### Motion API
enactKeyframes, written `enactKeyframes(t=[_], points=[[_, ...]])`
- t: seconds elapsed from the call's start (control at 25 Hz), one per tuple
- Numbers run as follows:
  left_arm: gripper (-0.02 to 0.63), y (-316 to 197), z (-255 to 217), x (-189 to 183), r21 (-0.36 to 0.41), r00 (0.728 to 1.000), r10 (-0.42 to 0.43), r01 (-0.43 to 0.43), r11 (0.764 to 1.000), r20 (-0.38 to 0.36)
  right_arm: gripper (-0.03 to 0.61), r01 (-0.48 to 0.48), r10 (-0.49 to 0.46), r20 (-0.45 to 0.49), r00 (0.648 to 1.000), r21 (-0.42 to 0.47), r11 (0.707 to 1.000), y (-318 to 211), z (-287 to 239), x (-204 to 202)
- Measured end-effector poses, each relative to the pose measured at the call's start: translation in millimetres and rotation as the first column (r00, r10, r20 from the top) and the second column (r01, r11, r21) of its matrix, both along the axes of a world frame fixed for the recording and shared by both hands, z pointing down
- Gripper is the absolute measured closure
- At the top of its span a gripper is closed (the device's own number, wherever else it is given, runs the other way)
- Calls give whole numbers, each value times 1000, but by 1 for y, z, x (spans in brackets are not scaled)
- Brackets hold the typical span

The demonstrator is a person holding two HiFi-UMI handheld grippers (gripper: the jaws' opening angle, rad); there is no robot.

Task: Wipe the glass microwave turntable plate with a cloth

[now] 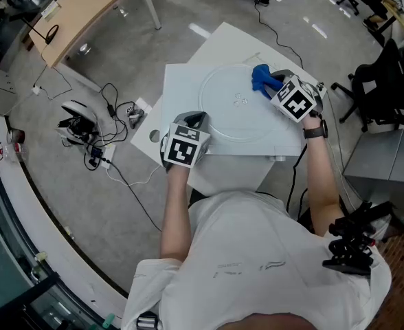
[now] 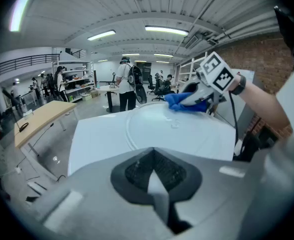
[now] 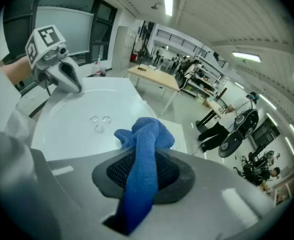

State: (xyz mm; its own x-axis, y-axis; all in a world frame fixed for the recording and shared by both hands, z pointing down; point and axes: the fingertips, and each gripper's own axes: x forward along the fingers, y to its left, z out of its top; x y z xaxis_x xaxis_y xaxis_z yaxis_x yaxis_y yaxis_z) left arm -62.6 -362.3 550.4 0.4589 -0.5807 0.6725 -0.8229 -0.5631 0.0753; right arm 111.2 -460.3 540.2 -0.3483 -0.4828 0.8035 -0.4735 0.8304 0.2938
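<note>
My right gripper (image 3: 137,176) pinches a long blue cloth (image 3: 146,134), pointing ahead onto the round glass plate (image 3: 79,111). My left gripper (image 2: 159,189) is squeezed closed. Below: white table (image 1: 181,81), grey floor (image 1: 119,47).

An open-plan lab workshop: grey concrete floor (image 1: 71,212), long light wooden workbench (image 1: 85,9), black office chairs (image 1: 387,88), metal shelving racks (image 3: 207,71), ceiling strip lights (image 2: 163,30).

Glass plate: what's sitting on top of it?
On the glass plate: a blue cloth held by the right gripper, at its far right. Glass beneath the cloth is hidden. Left gripper clamps its near rim.
</note>
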Motion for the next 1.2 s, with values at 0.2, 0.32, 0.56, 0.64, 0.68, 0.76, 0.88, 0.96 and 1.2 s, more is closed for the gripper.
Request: enactKeyframes(t=[0.2, 0.32, 0.56, 0.64, 0.68, 0.76, 0.88, 0.96, 1.2], points=[[615, 3, 0, -4, -8, 1000, -3, 3, 1000, -6, 499, 59, -67, -49, 997, -150, 987, 67, 2, 17], [615, 2, -2, 0, -12, 1000, -1, 1, 1000, -12, 499, 119, -126, -26, 992, -197, 973, 102, 1, 9], [615, 7, 0, -12, 4, 1000, -2, 2, 1000, -3, 499, 270, -267, 44, 963, -209, 940, 150, 1, -62], [615, 9, -2, -9, -6, 1000, 1, -1, 1000, -11, 500, 306, -300, 61, 952, -181, 935, 150, 1, -85], [615, 10, -5, -6, -14, 1000, 3, -3, 1000, -20, 500, 325, -316, 75, 946, -171, 930, 149, 1, -96], [615, 10, -7, -2, -18, 1000, 4, -5, 1000, -30, 500, 358, -345, 106, 933, -161, 920, 144, 1, -116], [615, 8, -5, 0, -13, 1000, 3, -3, 1000, -20, 495, 377, -360, 130, 924, -142, 915, 125, 2, -138], [615, 8, -3, 2, -11, 1000, 0, 0, 1000, -14, 488, 360, -343, 139, 929, -120, 925, 106, 3, -147], [615, 1, 1, 2, 13, 1000, -5, 5, 1000, 9, 445, 162, -156, 164, 974, -25, 986, 21, 2, -126]])
